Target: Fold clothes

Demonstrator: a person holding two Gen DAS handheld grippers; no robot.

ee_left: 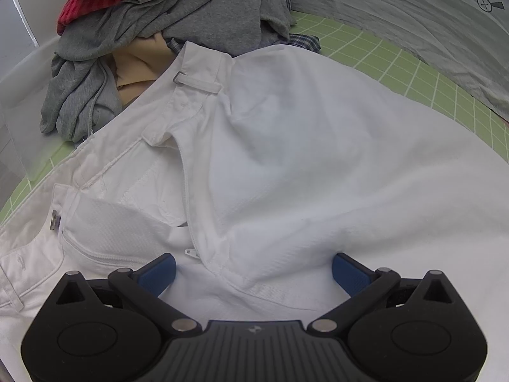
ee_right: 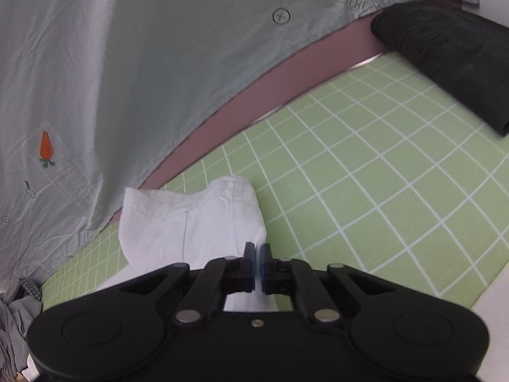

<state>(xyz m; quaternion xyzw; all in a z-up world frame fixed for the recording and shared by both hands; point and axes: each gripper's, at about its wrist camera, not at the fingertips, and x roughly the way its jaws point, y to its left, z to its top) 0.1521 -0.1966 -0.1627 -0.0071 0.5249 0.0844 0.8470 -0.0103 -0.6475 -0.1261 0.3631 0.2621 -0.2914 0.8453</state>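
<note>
Left tongs (ee_left: 254, 270) hovering wide open over white trousers (ee_left: 286, 146); right tongs (ee_right: 257, 265) pinching the trouser leg (ee_right: 191, 219) on green grid mat (ee_right: 381, 191).

The counter (ee_right: 496, 324) is covered by a green mat (ee_right: 366, 172) ruled with a white grid. White trousers (ee_left: 302, 159) are spread flat across the mat, one leg end (ee_right: 191, 219) lying near its far edge. A heap of grey, red, tan and plaid garments (ee_left: 152, 31) is piled at the mat's far left. A folded dark garment (ee_right: 445, 60) is laid at the far right corner.
</note>
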